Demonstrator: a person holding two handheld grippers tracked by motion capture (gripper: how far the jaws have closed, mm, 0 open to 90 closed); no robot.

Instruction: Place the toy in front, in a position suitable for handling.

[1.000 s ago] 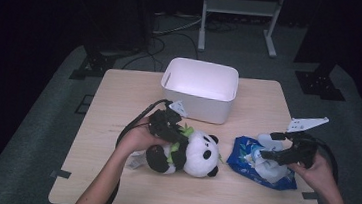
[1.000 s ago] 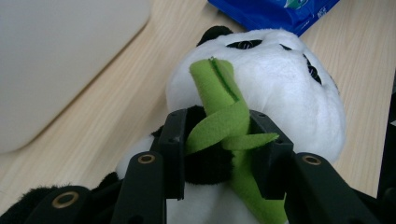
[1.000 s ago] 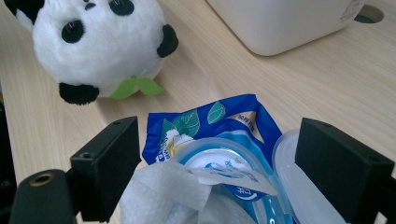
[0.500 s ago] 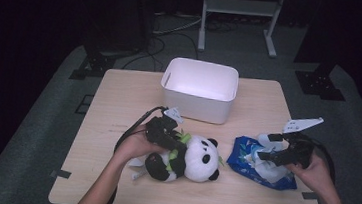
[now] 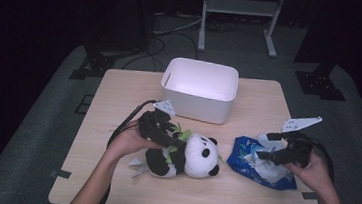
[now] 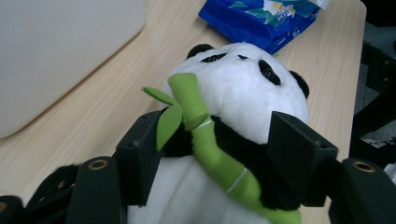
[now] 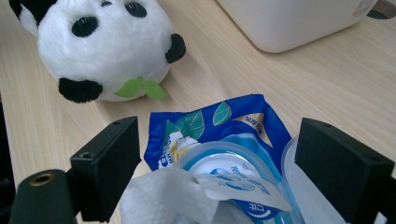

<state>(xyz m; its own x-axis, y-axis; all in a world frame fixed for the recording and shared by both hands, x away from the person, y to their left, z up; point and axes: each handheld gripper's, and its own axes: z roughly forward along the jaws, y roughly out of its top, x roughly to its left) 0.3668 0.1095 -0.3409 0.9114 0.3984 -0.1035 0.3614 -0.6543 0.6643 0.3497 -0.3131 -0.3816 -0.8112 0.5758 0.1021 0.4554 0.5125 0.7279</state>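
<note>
Near the middle of the table's near half lies your panda plush [image 5: 186, 155], on its back with its head toward the right and a green bamboo stalk [image 6: 205, 140] stitched across its chest. Your left gripper [image 5: 173, 139] sits over its body, and its jaws have just been opening: in the left gripper view they stand apart on either side of the black chest band, with the toy between them but neither pad pressing into the fur, so I judge this a let-go, the toy resting on the wood by its own weight. To the right, well apart from the panda, the blue wet-wipes pack [image 5: 261, 162] lies flat with its lid flipped up and a white wipe [image 7: 163, 196] pulled partly out. Your right gripper [image 5: 277, 151] hovers over that opening, jaws wide and clamped on nothing, probably lined up to pinch the wipe. At the far side stands the white bin [image 5: 199, 88], its inside looking bare. Your left hand covers the panda's lower body in the high view, and the wipe's near end is cut off in the right gripper view.
</note>
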